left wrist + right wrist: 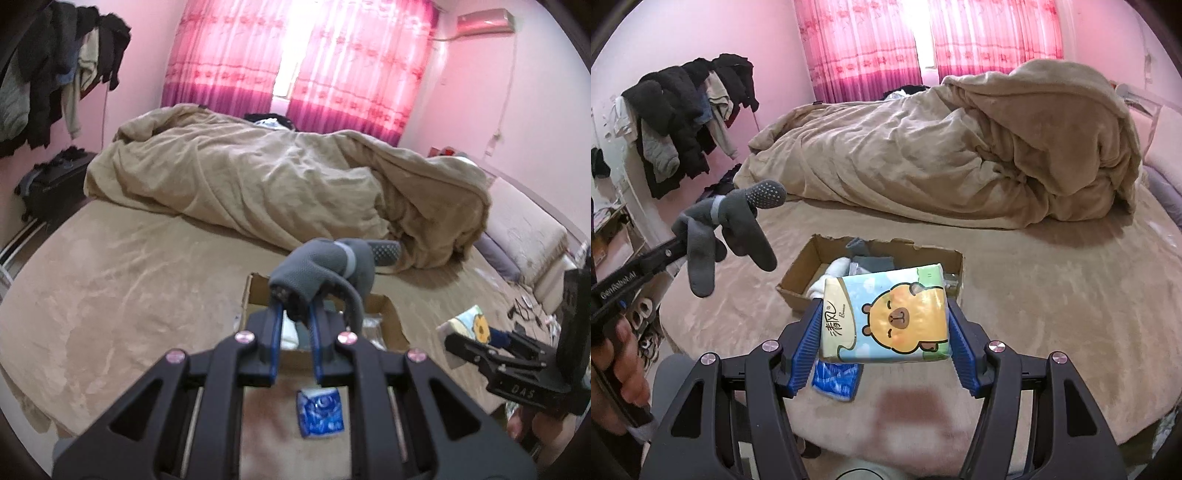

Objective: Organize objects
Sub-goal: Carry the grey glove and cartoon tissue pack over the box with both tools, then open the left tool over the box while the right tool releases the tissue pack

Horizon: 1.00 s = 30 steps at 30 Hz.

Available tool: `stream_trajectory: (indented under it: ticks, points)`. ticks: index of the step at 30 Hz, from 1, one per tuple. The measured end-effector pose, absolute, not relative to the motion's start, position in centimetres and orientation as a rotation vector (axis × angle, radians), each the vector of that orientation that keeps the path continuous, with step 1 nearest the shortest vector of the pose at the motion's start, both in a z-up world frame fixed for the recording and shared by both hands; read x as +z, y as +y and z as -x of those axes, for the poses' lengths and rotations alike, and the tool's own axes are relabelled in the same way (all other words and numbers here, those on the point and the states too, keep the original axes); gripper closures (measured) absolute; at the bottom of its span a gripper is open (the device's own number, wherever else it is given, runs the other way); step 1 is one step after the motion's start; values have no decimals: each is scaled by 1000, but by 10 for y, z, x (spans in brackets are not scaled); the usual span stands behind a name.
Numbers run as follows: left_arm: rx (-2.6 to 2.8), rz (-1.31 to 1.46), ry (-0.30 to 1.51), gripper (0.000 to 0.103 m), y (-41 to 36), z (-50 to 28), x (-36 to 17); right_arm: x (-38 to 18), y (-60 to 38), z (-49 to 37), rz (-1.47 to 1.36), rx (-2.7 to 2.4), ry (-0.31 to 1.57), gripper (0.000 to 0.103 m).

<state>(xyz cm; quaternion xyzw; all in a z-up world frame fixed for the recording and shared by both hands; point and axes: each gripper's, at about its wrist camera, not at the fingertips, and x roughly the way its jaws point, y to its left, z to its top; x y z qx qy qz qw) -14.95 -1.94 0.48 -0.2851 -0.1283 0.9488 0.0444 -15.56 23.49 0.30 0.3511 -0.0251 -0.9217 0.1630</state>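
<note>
Left wrist view: left gripper (295,314) pinching grey socks (328,267) between nearly closed fingers, holding them above the cardboard box (391,321) on the bed (110,266). Blue packet (320,412) lying at 6 o'clock of the box, unhandled. Risking a snag: dangling sock ends catching the box rim on lowering.

Right wrist view: right gripper (882,325) clamping a tissue pack (890,314) across its width, fingers spread wide, hovering at 6 o'clock of the box (798,291). Box already crowding with folded cloths (849,266), so possibly tipping or sliding off them. Heaped blanket (960,147) at 12 o'clock, well apart; clothes rack (687,122) at 10 o'clock.
</note>
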Motion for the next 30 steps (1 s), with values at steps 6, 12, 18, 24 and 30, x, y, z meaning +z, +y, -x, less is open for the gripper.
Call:
stream_trajectory:
  ticks: [6, 12, 18, 24, 30]
  points:
    - [2914, 946, -431, 90, -21, 196, -24, -12, 233, 190, -1016, -2616, -84, 37]
    - [2926, 1040, -448, 90, -20, 233, -66, -36, 238, 228, -1042, -2613, -107, 37]
    - [2915, 1160, -436, 89, -18, 266, -109, -64, 239, 259, -1093, -2591, -128, 37]
    - [2834, 1327, -503, 84, -16, 278, -142, -83, 241, 278, -1121, -2594, -147, 37]
    - [2809, 1374, -472, 73, -8, 262, -137, -101, 242, 286, -1149, -2588, -176, 37]
